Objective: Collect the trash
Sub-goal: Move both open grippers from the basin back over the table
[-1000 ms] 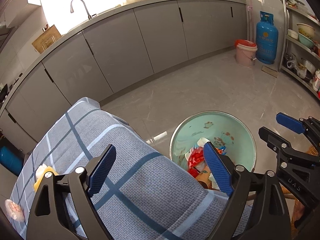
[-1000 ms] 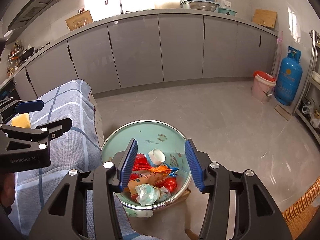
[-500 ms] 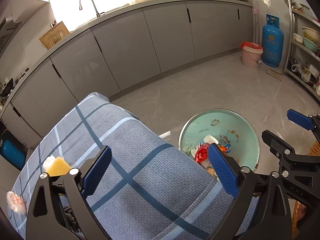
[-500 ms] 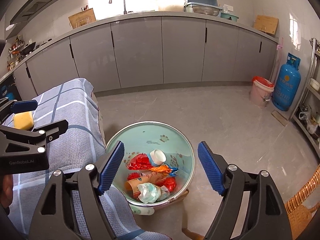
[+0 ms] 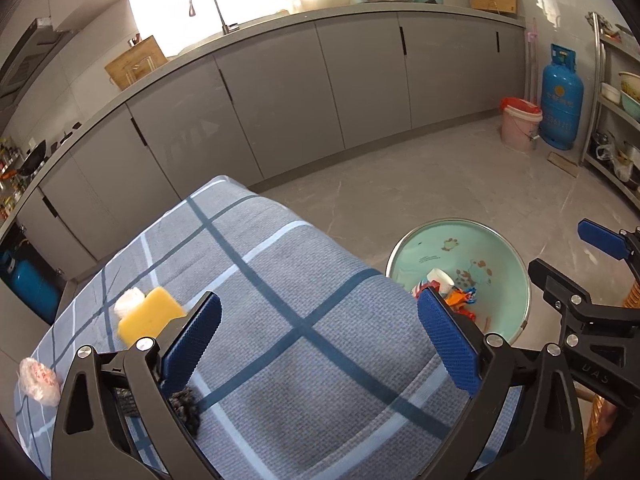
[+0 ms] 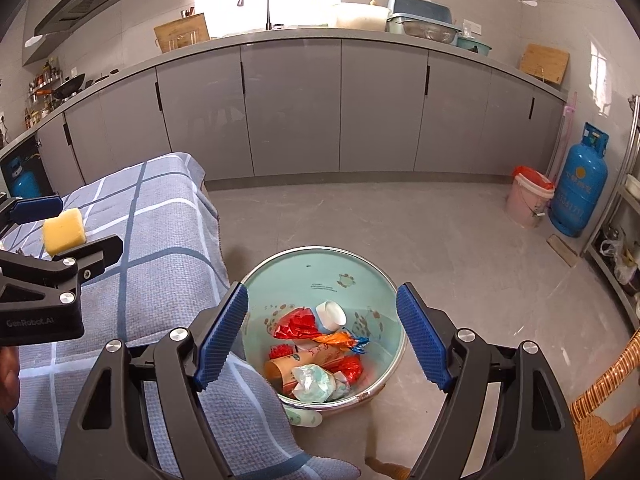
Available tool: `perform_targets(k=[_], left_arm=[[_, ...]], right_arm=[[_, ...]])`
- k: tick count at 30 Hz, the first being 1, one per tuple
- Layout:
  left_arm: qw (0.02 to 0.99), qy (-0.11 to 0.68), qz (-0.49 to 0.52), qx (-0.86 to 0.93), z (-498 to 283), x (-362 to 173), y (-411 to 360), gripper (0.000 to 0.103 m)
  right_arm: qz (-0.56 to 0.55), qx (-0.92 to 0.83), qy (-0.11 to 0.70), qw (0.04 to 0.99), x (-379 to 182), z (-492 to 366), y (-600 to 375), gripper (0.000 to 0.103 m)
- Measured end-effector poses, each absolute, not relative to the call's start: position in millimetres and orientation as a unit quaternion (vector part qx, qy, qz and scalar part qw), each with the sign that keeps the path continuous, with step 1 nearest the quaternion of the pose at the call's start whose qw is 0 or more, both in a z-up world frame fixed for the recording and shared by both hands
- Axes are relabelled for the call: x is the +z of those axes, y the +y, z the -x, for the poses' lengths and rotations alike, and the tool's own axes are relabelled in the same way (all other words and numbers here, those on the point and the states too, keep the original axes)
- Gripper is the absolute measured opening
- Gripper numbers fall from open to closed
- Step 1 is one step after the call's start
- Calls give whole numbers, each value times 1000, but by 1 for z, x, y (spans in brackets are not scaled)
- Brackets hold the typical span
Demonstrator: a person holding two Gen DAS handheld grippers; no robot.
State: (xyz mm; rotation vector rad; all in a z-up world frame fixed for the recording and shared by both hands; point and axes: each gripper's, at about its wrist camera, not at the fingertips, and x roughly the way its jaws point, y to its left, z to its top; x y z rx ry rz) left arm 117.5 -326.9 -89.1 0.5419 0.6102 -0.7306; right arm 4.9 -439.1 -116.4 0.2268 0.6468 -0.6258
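A mint-green basin (image 6: 320,272) (image 5: 500,280) stands on the floor beside the table and holds red wrappers, a paper cup, a white lid and crumpled tissue (image 6: 316,382). My right gripper (image 6: 322,336) is open and empty above the basin. My left gripper (image 5: 320,344) is open and empty over the blue plaid tablecloth (image 5: 280,280). On the cloth lie a yellow sponge (image 5: 146,314) (image 6: 64,230), a white wad (image 5: 128,298) behind it, a clear crumpled wrapper (image 5: 38,376) at the left edge and a dark scrap (image 5: 186,404) under the left finger.
Grey kitchen cabinets (image 6: 292,108) line the back wall. A blue gas cylinder (image 6: 580,184) and a pink bucket (image 6: 528,196) stand at the right. A metal shelf (image 5: 616,120) is far right. A wicker chair (image 6: 600,416) is beside the basin.
The right gripper opened wide over the basin. The left gripper swung left and back over the table, bringing the sponge and wrapper more into view.
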Motion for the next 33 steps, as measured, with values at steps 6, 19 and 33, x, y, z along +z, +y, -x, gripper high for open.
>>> perform_targets(k=[6,19,33], left_arm=[[866,294,-247,-322,-126,-86,-295,97],[886,309,-225,-262,-148,-86,-226,97],[906,333,-200,-169,-181,-95,-116,97]], right_arm=[[-98,-283,314,901,-111,-18,-419,77],[-70,-228,320,917,-100,-49,-371,77],[-34,-161,330,930,-90,-92,-307,77]])
